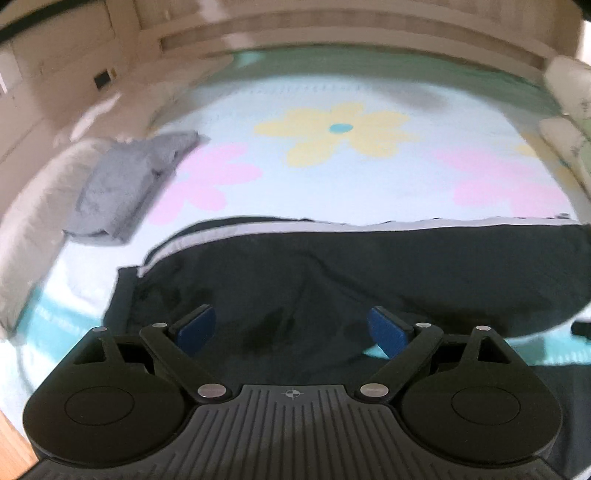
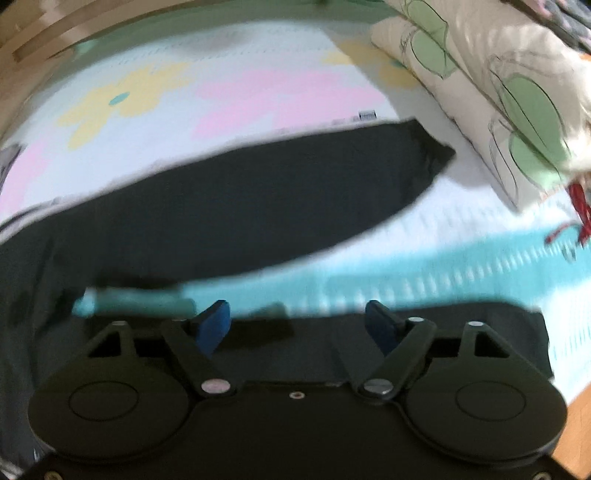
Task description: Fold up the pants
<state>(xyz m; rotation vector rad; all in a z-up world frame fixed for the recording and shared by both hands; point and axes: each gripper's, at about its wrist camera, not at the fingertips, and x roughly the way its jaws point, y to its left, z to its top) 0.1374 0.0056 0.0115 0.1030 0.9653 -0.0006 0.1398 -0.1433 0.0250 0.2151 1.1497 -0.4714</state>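
Dark pants (image 1: pixel 351 266) with a white side stripe lie spread across a flowered bed cover (image 1: pixel 332 177). My left gripper (image 1: pixel 293 326) is open and empty, its blue pads just above the waist end of the pants. In the right wrist view one leg (image 2: pixel 258 199) stretches away to the right and the other leg (image 2: pixel 461 332) lies nearer, under the gripper. My right gripper (image 2: pixel 297 323) is open and empty over the near leg's edge. Both views are blurred.
A folded grey garment (image 1: pixel 122 188) lies at the left of the bed next to a pale pillow (image 1: pixel 33 221). A cream pillow with green print (image 2: pixel 498 85) lies at the right. A wooden bed frame (image 1: pixel 332 33) runs along the far side.
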